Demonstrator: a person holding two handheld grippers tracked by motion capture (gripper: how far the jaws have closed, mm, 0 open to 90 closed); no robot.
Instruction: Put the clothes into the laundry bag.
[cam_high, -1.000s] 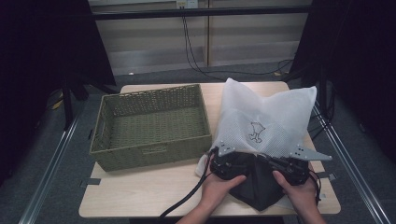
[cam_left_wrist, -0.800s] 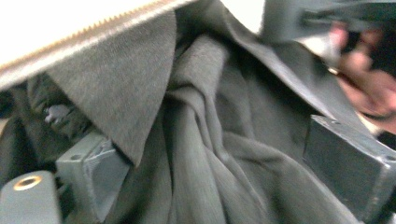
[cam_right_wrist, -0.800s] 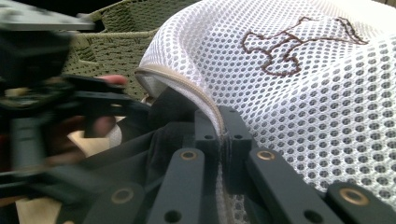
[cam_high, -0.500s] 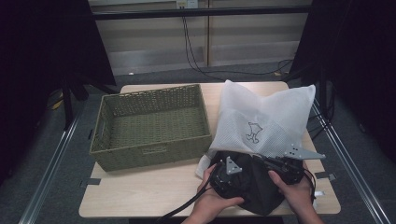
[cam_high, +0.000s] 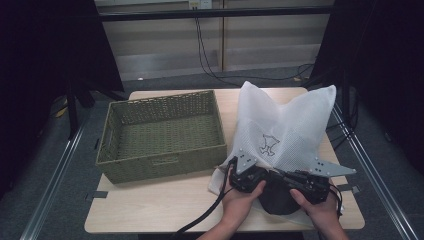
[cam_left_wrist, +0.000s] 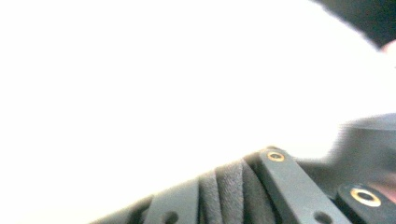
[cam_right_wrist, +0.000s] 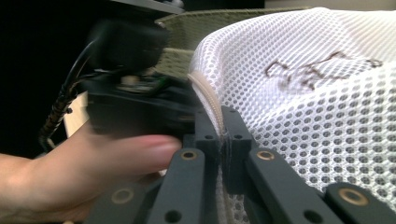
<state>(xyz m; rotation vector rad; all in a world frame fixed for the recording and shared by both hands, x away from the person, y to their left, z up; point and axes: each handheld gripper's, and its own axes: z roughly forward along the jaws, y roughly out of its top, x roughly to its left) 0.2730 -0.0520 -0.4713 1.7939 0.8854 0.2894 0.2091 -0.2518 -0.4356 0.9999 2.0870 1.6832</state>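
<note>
A white mesh bag with a dark stitched figure stands bulging on the right of the table, and a dark cloth shows at its near edge. My left gripper is at that edge. Its jaws have just been closing; in the left gripper view the pads meet right against the white mesh. My right gripper is shut on the bag's corded hem, with the mesh spreading to its right. The left gripper sits close on its left, blurred.
An empty green woven basket takes up the table's left half, touching the bag's left side. A strip of bare tabletop runs along the front edge. The left gripper's black cable hangs off the front.
The left hand has shifted slightly at the bag's near edge and its gripper has shut. The right hand and the basket have stayed put.
</note>
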